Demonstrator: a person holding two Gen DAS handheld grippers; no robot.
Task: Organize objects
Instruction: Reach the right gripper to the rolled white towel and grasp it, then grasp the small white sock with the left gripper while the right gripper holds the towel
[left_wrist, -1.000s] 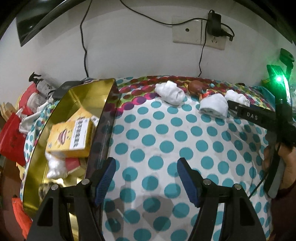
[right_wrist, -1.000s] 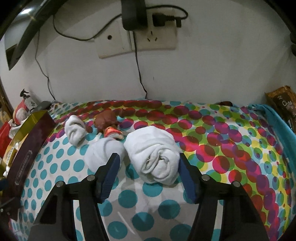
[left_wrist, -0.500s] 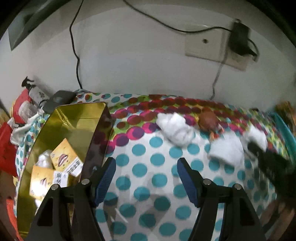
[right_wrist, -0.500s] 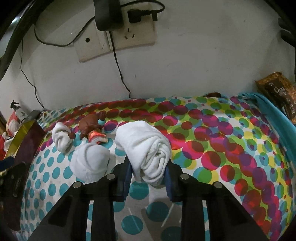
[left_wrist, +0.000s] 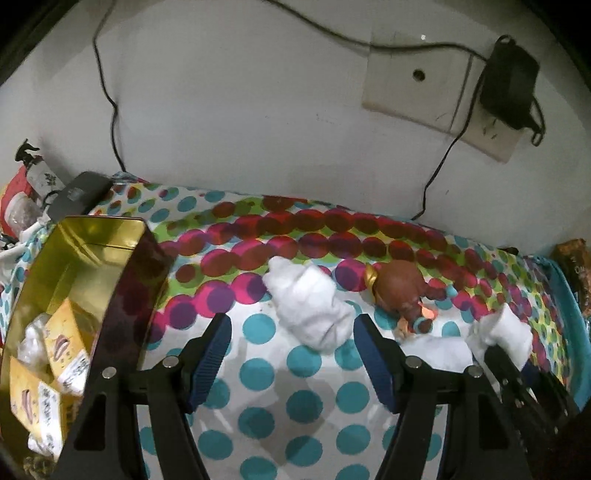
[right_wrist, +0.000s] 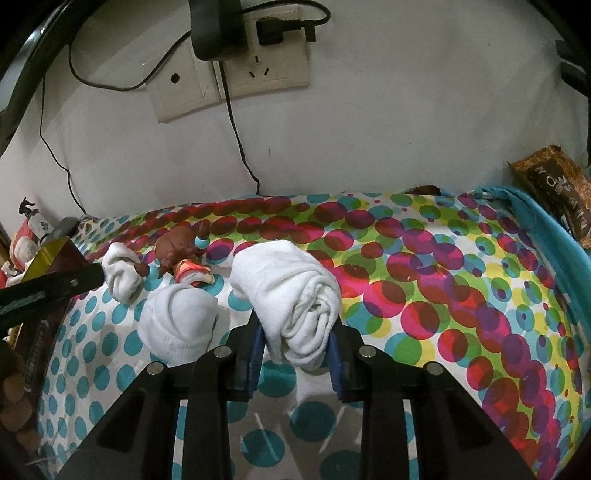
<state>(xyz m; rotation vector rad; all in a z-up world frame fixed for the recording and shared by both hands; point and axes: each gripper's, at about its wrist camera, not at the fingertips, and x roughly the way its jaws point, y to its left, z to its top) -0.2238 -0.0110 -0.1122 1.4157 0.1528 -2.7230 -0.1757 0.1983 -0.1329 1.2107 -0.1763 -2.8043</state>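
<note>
Clamping a rolled white sock (right_wrist: 291, 295) with your right gripper (right_wrist: 295, 354), pads pressed into its sides, the roll sitting on the polka-dot cloth (right_wrist: 461, 295). Your left gripper (left_wrist: 291, 354) is spread wide with nothing between the pads, aimed at a second sock bundle (left_wrist: 308, 306) just ahead of the tips, not touching as far as I can tell. Progress: partly done, judging by the gold tin (left_wrist: 74, 258) at the left, which already holds yellow cartons (left_wrist: 64, 339) and a white wad or two. Still out on the cloth: the sock you're pinching, the bundle in front of the left tongs, a third sock ball (right_wrist: 177, 321) just beside the gripped one, and a brown figurine (left_wrist: 400, 291) lying between the socks. So roughly four items left, if all go in the tin; that's my guess from the task line only. Writing: the cartons carry a lips graphic and a white label with print too small to read. The brown snack packet (right_wrist: 554, 192) at the far right edge shows letters like "OM", rest blurred. The tin's dark outer wall has some lettering in the right view, unreadable. Wall socket (right_wrist: 266, 66) with a black adapter plugged in, no legible marks.
</note>
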